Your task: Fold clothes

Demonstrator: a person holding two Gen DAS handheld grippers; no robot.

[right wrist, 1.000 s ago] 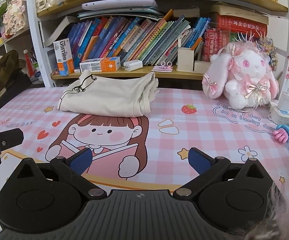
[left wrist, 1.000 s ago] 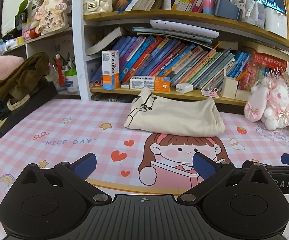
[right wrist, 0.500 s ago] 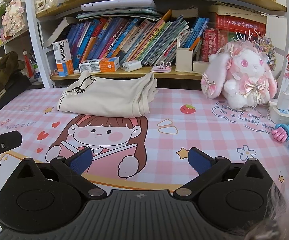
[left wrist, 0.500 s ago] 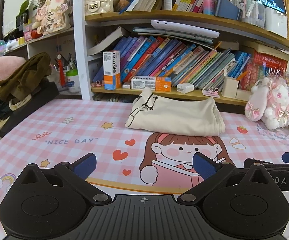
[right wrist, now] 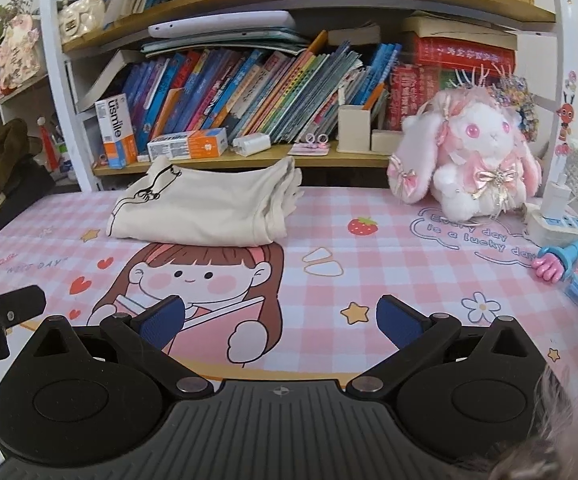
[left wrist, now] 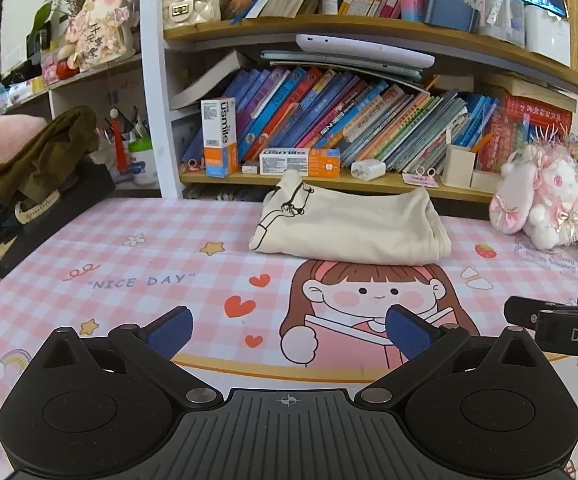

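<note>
Just ahead of your left gripper (left wrist: pixel 288 330) and right gripper (right wrist: pixel 280 320), both spread and empty, lies bare mat (left wrist: pixel 129 264); well beyond sits the folded cream garment (left wrist: pixel 349 226). Snag one loose layer and the stack could unravel. Since a second ago, both views have crept slightly.

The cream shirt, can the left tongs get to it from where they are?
Probably yes. The left tongs are open and empty, and only bare pink mat lies between them and the folded cream shirt. Nothing blocks the way.
</note>
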